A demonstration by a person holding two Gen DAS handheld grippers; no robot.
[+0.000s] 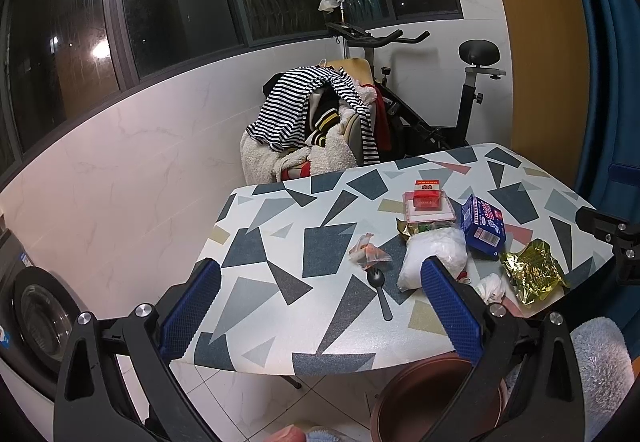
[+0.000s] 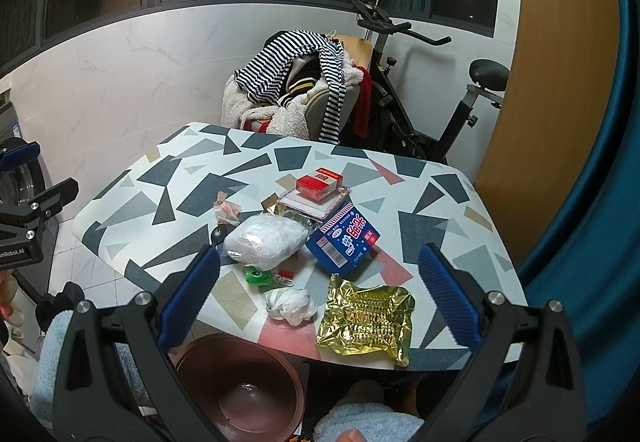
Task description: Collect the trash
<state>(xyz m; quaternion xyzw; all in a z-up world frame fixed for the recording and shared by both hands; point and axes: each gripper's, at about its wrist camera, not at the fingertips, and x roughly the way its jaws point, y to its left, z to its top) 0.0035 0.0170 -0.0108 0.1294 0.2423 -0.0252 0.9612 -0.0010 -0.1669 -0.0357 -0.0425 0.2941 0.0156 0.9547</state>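
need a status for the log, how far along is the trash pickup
Nothing looks done: the brown bin below the table edge looks empty. Nothing is in hand; the left gripper and right gripper are both open. Left on the table: gold wrapper, crumpled tissue, white plastic bag, black spoon.

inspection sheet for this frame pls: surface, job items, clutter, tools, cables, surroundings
Surface: table with a geometric-print top, items grouped on its near right part.
Job's things: gold foil wrapper, crumpled tissue, white plastic bag, small clear wrapper, black plastic spoon; brown bin on the floor below the near edge.
Clutter: blue box, red box on a clear pink case, green keychain.
Tools: left tool open, empty; right tool open, empty; both above the near edge.
Cables: nothing seen.
Surroundings: chair piled with clothes, exercise bike, washing machine, dark windows.
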